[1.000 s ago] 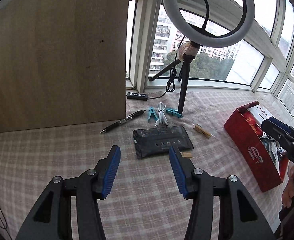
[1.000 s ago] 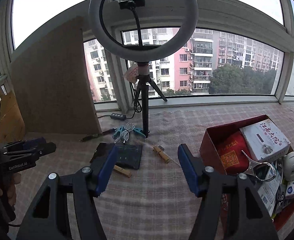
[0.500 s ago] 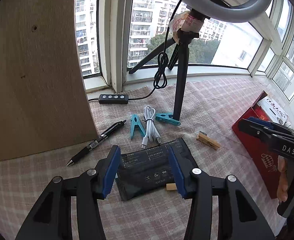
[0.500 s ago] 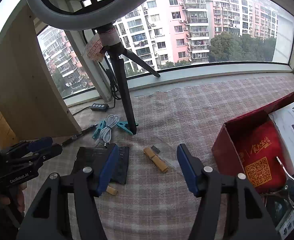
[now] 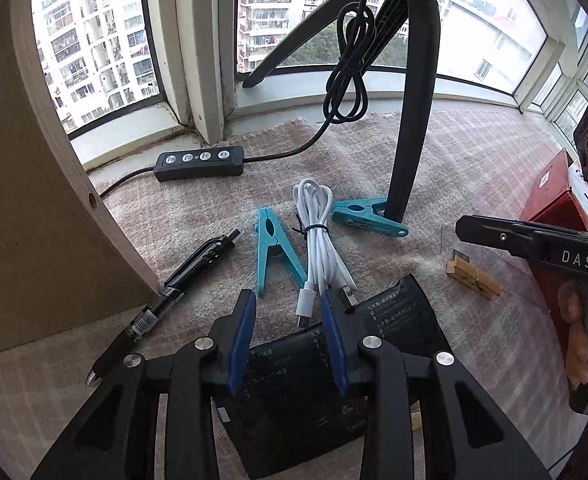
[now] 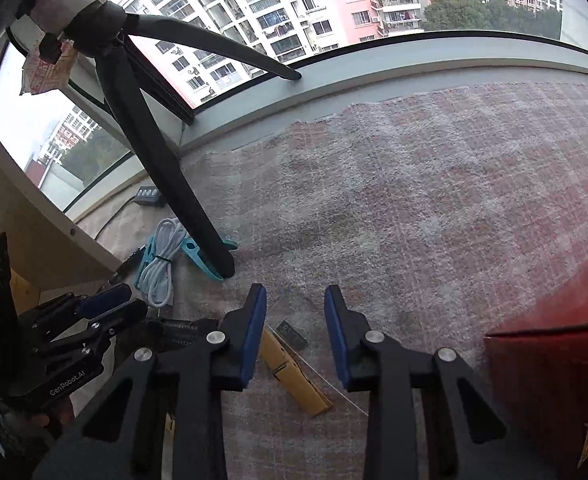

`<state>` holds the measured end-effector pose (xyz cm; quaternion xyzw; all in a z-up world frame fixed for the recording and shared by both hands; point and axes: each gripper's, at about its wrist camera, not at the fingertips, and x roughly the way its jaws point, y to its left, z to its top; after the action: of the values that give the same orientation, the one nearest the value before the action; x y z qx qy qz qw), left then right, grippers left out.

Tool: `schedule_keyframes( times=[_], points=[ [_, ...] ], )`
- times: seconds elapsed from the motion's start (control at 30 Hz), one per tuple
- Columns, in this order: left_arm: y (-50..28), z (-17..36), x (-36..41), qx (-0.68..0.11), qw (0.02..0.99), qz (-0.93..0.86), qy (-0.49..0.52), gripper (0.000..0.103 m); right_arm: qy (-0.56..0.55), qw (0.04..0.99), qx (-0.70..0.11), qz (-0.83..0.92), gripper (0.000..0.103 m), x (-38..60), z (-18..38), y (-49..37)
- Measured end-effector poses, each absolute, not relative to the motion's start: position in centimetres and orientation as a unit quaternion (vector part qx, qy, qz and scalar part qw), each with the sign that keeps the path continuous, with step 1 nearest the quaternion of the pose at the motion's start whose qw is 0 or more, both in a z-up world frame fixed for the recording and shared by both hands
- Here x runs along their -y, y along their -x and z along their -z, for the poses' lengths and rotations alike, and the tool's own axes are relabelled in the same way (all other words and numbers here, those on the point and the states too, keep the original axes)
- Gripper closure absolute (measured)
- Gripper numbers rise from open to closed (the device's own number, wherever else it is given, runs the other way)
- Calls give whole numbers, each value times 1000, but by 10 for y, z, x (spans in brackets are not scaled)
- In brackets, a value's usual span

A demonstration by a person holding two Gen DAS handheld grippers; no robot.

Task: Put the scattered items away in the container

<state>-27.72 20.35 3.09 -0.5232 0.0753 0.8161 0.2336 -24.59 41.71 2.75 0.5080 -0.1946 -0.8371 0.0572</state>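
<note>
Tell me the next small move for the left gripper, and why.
Probably ease the left gripper forward and down, then close. Its jaws are open and astride the plug end of the white cable, above the black pouch, so the cable looks like the nearest loose item to grab for the red box.

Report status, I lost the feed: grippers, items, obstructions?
Left gripper open over black packet, nothing held. Right gripper open above wooden clothespin. Red box at right. Tripod leg stands among the clips.
</note>
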Motion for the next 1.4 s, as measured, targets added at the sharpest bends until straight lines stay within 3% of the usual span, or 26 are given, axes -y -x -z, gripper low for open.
schedule_keyframes(
  times=[0.63, 1.2, 1.4],
  points=[
    [242, -30, -196, -58, 289, -771, 564, 72, -561, 160, 93, 807, 77, -318, -18, 256],
    [109, -33, -139, -74, 334, -727, 595, 71, -620, 282, 20, 732, 78, -241, -17, 114],
    [139, -67, -111, -88, 241, -816, 518, 71, -542, 185, 22, 820, 76, -260, -59, 136]
  ],
)
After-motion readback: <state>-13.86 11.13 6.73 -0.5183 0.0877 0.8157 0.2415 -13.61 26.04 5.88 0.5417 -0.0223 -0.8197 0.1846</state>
